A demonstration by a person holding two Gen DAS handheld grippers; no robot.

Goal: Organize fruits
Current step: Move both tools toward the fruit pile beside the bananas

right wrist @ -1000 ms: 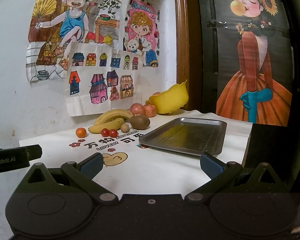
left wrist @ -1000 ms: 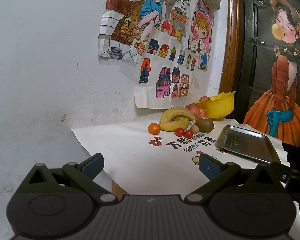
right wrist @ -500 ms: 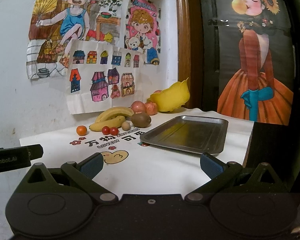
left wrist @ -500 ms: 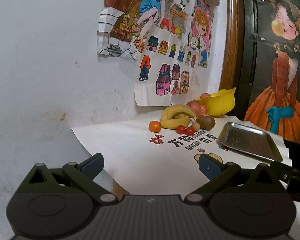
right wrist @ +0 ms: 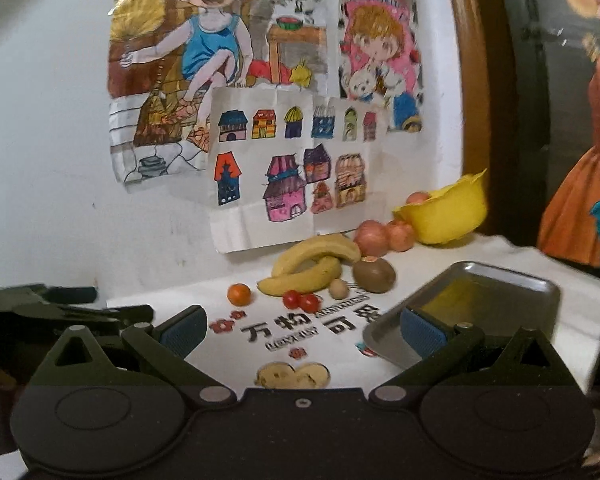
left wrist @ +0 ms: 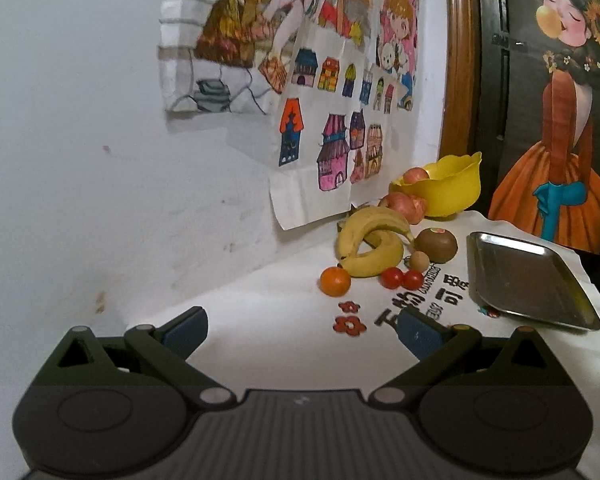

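Left gripper (left wrist: 302,330) and right gripper (right wrist: 304,330), both with jaws spread wide and empty, above a white tablecloth (left wrist: 260,320). The fruit cluster of bananas (right wrist: 308,266), kiwi (right wrist: 374,274), cherry tomatoes (right wrist: 300,301) and small orange (right wrist: 239,294) lies at about 12 o'clock from the right gripper and about 1 o'clock from the left. The bananas' long axes run roughly 8-to-2 o'clock. The empty steel tray (right wrist: 500,292) sits at 2 o'clock of the right gripper, which appears nearer both.

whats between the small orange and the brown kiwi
The two bananas, two cherry tomatoes and a small tan round fruit lie between them, clearest in the right wrist view.
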